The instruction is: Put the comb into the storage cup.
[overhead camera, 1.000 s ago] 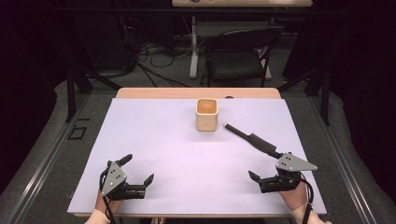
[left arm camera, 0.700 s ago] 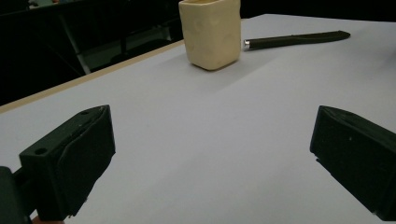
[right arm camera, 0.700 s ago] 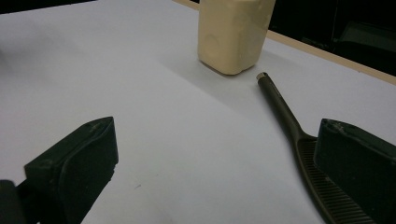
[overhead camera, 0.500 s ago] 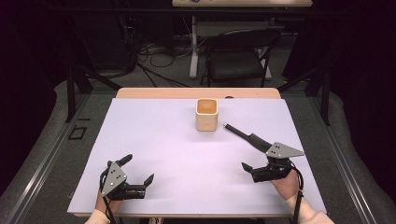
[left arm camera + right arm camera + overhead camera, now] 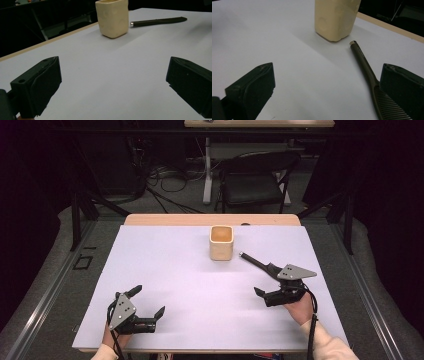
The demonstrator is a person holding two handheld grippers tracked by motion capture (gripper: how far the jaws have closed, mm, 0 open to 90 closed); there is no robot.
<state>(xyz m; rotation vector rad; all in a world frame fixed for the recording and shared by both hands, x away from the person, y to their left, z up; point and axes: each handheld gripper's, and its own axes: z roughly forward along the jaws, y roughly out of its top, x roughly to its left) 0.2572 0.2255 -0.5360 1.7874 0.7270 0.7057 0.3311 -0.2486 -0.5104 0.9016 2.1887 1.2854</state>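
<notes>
While the right gripper (image 5: 270,295) hangs with jaws open just beside the black comb (image 5: 372,82), that comb lies flat on the counter (image 5: 190,280), its handle tip near the cream cup (image 5: 221,242). Well apart, the left gripper (image 5: 147,302) rests low, jaws open, holding nothing.

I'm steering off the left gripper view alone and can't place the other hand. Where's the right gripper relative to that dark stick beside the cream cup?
Observer: The right gripper is open, at the end of the stick farthest from the cup.
Operator: Is it just a stick?
Observer: No. The right gripper view shows fine teeth at that end, so it looks like a comb.
Operator: Anything in the cup?
Observer: From the high view it looks empty.
</notes>
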